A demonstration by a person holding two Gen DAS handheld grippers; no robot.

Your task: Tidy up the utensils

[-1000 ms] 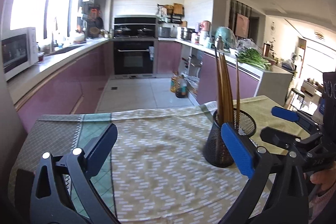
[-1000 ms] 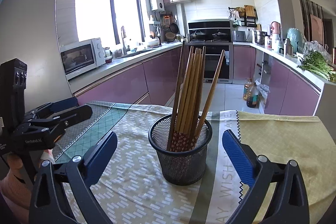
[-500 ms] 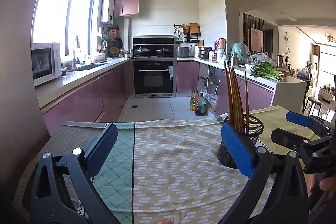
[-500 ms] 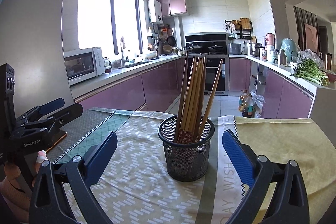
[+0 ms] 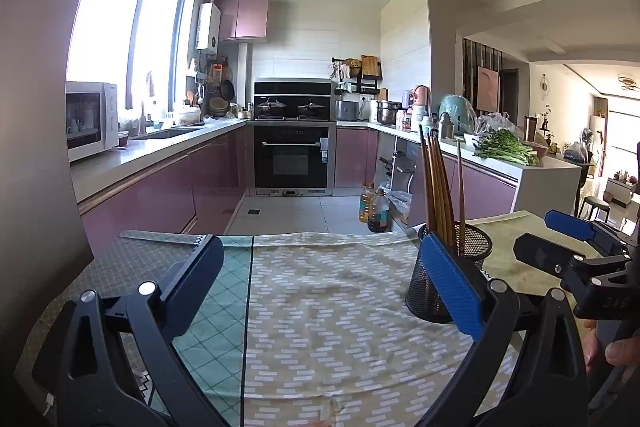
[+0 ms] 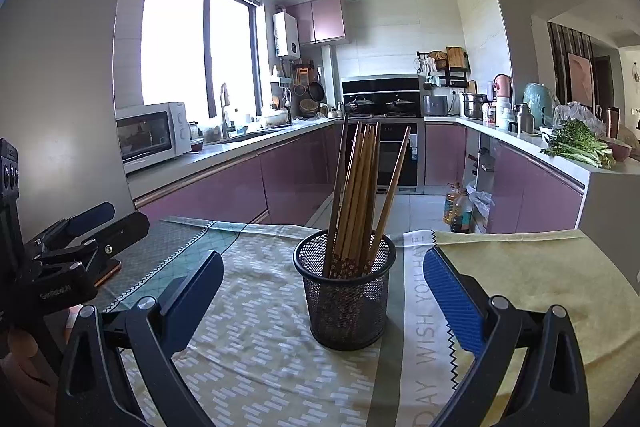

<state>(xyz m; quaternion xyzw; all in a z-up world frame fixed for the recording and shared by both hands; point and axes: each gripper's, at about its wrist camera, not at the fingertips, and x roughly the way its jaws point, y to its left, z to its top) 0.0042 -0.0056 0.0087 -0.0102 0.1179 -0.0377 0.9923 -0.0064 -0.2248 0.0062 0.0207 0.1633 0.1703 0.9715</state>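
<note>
A black mesh cup (image 6: 346,291) stands upright on the patterned tablecloth (image 6: 256,359), holding several wooden chopsticks (image 6: 358,195) that lean against its rim. It also shows in the left wrist view (image 5: 434,279), partly behind my left finger. My right gripper (image 6: 326,291) is open and empty, its jaws wide apart on either side of the cup and a little short of it. My left gripper (image 5: 320,279) is open and empty over the cloth, to the left of the cup. Each gripper shows in the other's view: the right one (image 5: 576,247), the left one (image 6: 84,227).
The table carries a beige patterned cloth, a green checked runner (image 5: 216,311) on the left and a yellow cloth (image 6: 532,279) on the right. Beyond the far edge lies a kitchen with purple cabinets (image 5: 168,195), an oven (image 5: 294,157) and a microwave (image 6: 150,135).
Both grippers have drawn back and tilted up, so the cup sits farther off in both views. Both stayed open and empty. The cup and chopsticks have not moved.
</note>
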